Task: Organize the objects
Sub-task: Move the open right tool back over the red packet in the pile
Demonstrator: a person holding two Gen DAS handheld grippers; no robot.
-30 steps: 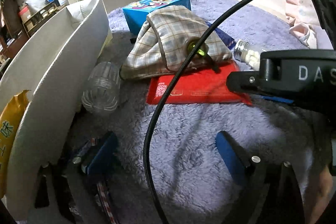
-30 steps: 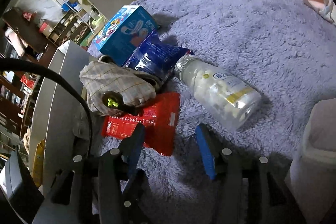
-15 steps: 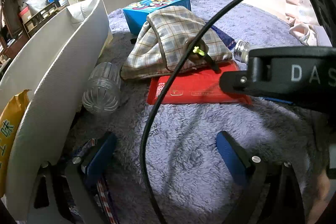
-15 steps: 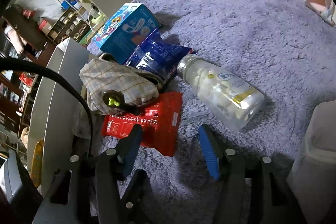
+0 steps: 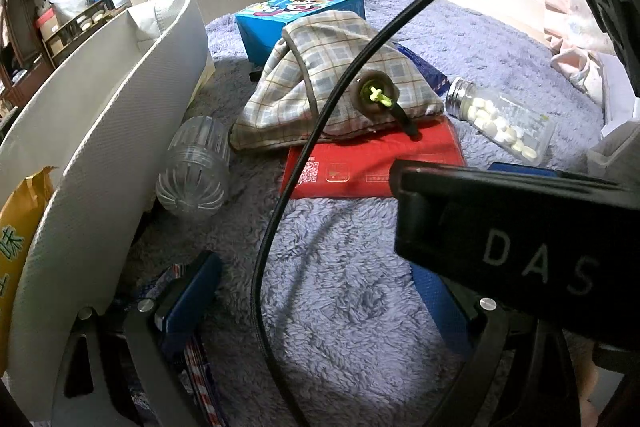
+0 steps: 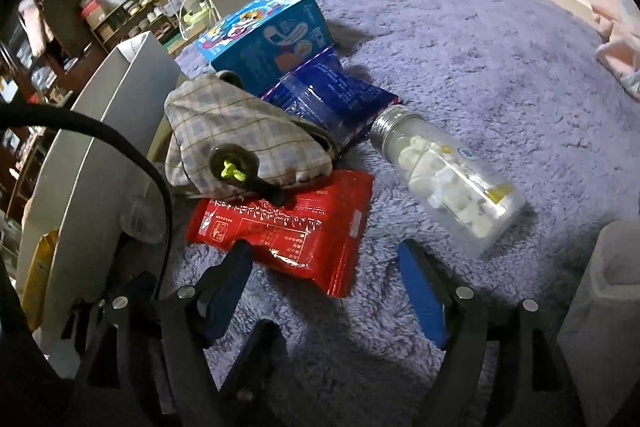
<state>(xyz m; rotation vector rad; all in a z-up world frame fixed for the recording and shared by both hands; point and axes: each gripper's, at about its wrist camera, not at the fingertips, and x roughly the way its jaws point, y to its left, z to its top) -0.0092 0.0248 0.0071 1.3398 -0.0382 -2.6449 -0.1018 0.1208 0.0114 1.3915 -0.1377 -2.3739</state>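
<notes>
Since a second ago, right gripper [image 6: 324,279] advanced toward red packet [image 6: 296,227]; its jaws stand wide apart, holding nothing, left fingertip at the packet's near edge. Left gripper [image 5: 320,291]: jaws wide apart, empty, above bare purple blanket [image 5: 344,307]. Plaid pouch [image 5: 332,83] lies on the packet's far end and against blue box [image 5: 300,11]. Dark blue packet [image 6: 328,95] between box and pouch. Tablet bottle [image 6: 448,179] on its side, right of the red packet. Clear jar [image 5: 194,171] on its side beside white bin [image 5: 100,147] at the blanket's left edge.
</notes>
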